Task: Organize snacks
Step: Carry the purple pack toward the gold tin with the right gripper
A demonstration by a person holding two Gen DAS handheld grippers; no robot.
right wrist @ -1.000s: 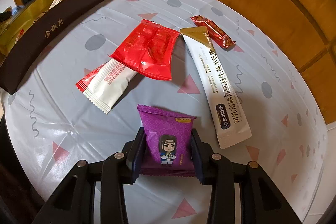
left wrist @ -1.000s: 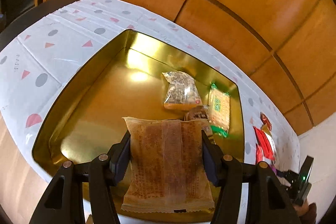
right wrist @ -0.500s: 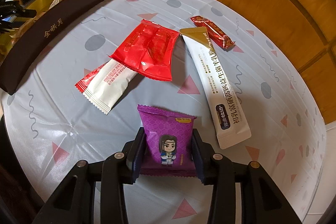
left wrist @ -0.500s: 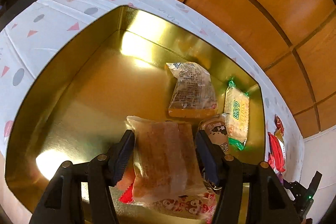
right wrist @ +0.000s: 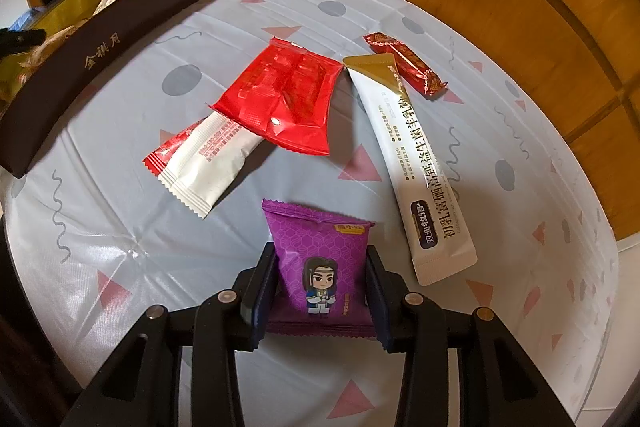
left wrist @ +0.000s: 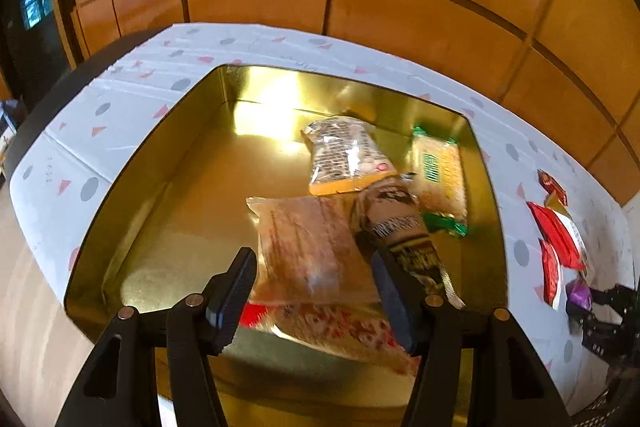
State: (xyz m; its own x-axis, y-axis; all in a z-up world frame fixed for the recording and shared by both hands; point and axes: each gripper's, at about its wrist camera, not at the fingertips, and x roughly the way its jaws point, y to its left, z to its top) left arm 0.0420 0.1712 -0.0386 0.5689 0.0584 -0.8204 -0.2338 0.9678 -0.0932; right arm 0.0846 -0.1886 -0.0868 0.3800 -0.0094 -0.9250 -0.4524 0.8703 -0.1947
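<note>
Patterned tablecloth (right wrist: 120, 227), purple cartoon-figure snack pouch (right wrist: 320, 259) clenched in right hand-held gripper (right wrist: 320, 291)

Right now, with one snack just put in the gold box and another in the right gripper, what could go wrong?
1. The left gripper stands open around the tan packet, whose near end rests on other packets; pulling back carelessly, a finger could drag it.
2. The right gripper holds the purple packet only by its lower sides; it may slip during the carry.
3. The box wall could catch the packet if it is carried low.
</note>
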